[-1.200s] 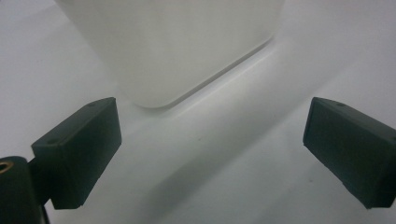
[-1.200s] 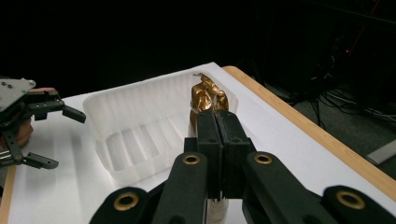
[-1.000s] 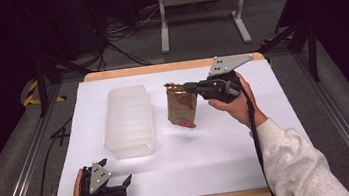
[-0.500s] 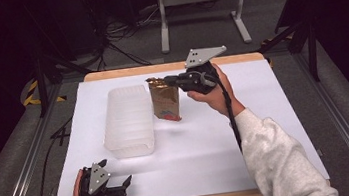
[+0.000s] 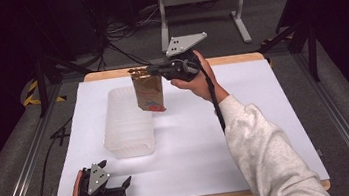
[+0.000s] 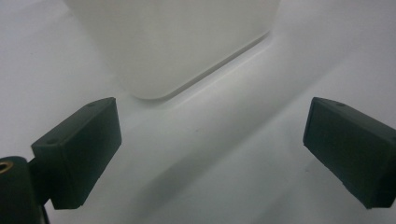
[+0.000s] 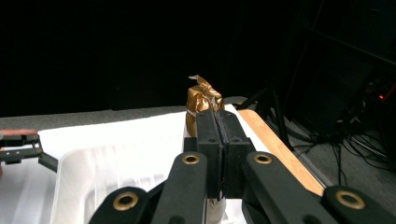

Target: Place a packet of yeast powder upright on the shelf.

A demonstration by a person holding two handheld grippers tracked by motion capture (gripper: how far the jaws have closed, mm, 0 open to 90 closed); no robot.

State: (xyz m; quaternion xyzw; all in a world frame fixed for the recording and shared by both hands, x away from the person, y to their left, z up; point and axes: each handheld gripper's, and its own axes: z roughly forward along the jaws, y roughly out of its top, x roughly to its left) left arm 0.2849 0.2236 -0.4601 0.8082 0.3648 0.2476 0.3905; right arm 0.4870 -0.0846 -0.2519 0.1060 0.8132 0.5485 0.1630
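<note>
Pouch count is 1, alongside 1 clear plastic tub and 2 grippers. We see a gold-brown foil pouch with a crumpled top, hanging above the tub's far right edge. We note the right gripper clamps its top, arm extended; the left gripper rests spread wide.

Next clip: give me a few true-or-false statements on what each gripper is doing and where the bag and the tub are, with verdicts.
1. The right gripper is shut on the top of the gold bag. True.
2. The bag lies flat on the table. False: it hangs upright, beside the plastic tub.
3. The left gripper is open. True.
4. The left gripper holds the tub. False: its jaws are apart, short of the tub.
</note>
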